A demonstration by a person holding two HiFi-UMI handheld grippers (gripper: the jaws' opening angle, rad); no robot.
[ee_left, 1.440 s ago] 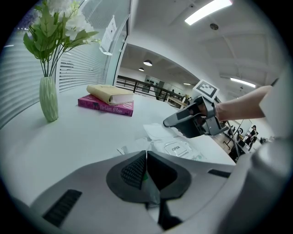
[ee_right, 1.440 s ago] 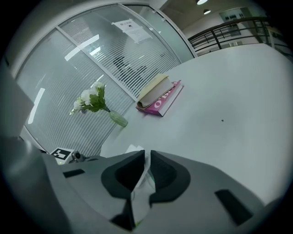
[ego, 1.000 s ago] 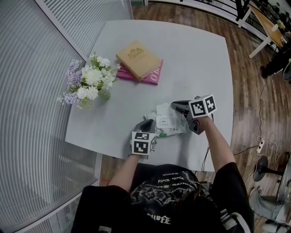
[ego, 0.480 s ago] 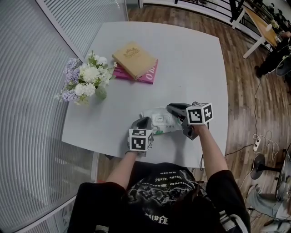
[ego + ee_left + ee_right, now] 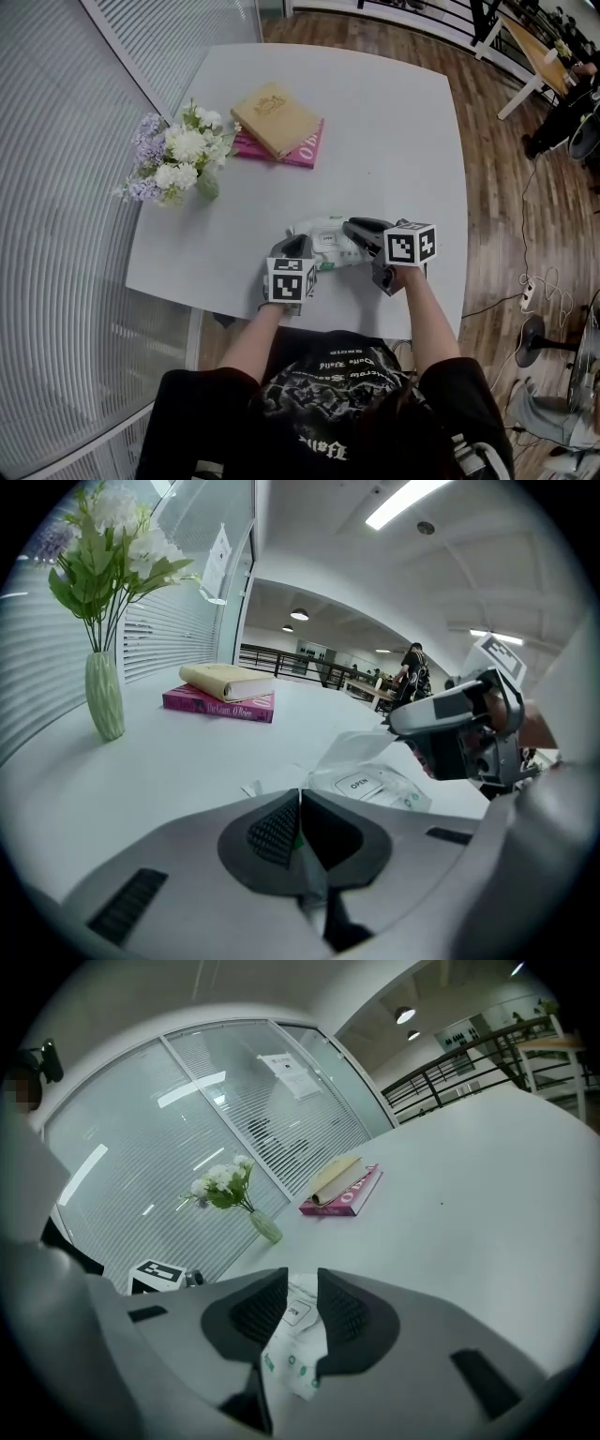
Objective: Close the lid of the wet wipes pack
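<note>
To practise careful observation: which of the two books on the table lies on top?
The tan book lies on top, turned askew; the pink book beneath it shows only at its edges.

Left gripper [image 5: 299, 808] clamped on the wet wipes pack [image 5: 326, 240]; right gripper [image 5: 302, 1305] right of it, jaws just opened astride it.

In the head view the table [image 5: 403, 122] fills the middle of the frame. At its left side stands the vase of flowers [image 5: 178, 161]. Right of the vase, toward the top, the upper book [image 5: 275, 117] lies on the lower book [image 5: 309, 150]. The wet wipes pack [image 5: 326, 239] lies near the table's lower edge, with the left gripper [image 5: 300, 249] at its lower left and the right gripper [image 5: 354, 228] at its right.
</note>
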